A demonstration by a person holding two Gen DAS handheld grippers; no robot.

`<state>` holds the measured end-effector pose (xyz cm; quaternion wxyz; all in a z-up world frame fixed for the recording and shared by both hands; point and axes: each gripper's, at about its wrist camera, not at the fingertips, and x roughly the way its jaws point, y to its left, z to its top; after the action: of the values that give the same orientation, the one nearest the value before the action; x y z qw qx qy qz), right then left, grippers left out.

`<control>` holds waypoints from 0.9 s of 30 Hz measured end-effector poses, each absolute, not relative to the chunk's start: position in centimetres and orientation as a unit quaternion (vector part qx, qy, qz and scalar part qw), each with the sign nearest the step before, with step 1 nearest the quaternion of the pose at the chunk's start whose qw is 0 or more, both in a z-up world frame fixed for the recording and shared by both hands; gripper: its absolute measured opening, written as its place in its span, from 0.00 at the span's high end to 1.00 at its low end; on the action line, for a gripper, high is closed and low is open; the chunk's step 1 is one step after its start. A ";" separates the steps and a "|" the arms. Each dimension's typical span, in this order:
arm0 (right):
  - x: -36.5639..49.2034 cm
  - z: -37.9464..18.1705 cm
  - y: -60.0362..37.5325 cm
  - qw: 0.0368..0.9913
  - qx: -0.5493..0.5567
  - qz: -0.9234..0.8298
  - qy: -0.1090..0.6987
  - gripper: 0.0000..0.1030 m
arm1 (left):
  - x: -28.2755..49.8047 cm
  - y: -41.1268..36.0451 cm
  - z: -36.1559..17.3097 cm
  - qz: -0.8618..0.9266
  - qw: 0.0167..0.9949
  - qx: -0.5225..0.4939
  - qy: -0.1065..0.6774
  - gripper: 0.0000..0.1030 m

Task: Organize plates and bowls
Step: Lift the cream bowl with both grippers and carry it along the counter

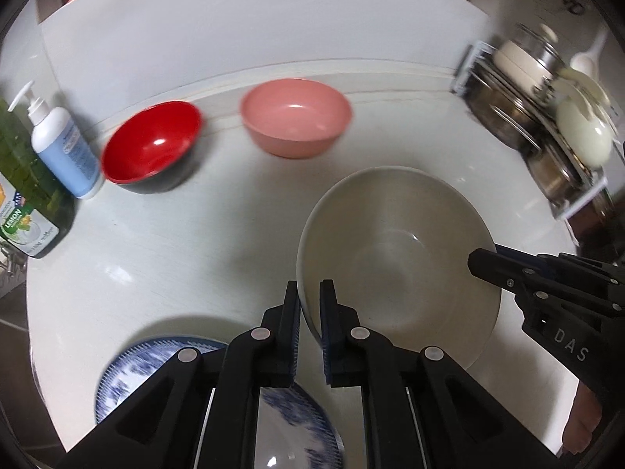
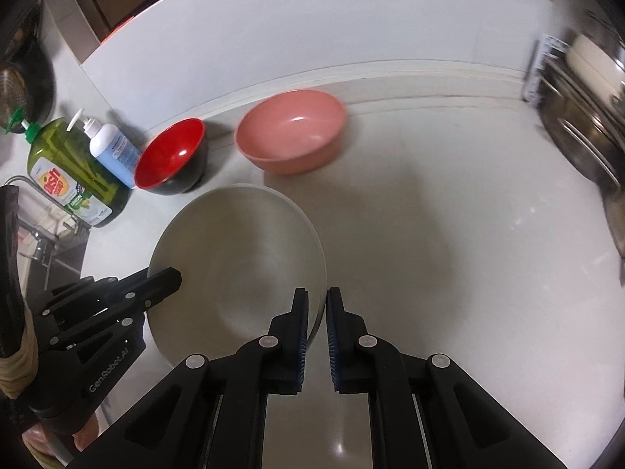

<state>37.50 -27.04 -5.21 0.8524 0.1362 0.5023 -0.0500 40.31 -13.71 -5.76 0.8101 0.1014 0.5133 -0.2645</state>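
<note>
A large cream bowl (image 1: 402, 250) (image 2: 234, 258) hangs above the white counter, held on both sides. My left gripper (image 1: 310, 293) is shut on its left rim. My right gripper (image 2: 317, 301) is shut on the opposite rim and shows at the right edge of the left wrist view as well (image 1: 484, 262). Further back stand a pink bowl (image 1: 295, 117) (image 2: 291, 136) and a red bowl with a black outside (image 1: 152, 146) (image 2: 172, 156). A blue-patterned plate (image 1: 129, 367) lies on the counter under my left gripper, partly hidden by it.
A white-and-blue pump bottle (image 1: 62, 144) (image 2: 113, 148) and a green dish soap bottle (image 1: 23, 191) (image 2: 74, 168) stand at the left by the sink. A dish rack (image 1: 547, 125) (image 2: 582, 117) with metal pots and white dishes fills the right side. A wall runs along the back.
</note>
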 end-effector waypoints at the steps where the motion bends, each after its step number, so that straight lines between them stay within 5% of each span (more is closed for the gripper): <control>1: 36.9 -5.2 -27.4 0.853 0.136 -0.055 0.501 0.89 | 39.8 -14.1 -5.7 -0.269 0.808 0.102 0.514 0.89; 27: 26.2 -10.0 -35.1 0.820 0.182 -0.118 0.531 0.89 | 32.1 -21.7 -9.5 -0.305 0.756 0.151 0.559 0.88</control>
<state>26.19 -35.11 -9.98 0.8195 0.1819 0.5305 -0.1178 32.10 -21.74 -9.49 0.7561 0.1511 0.5591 -0.3048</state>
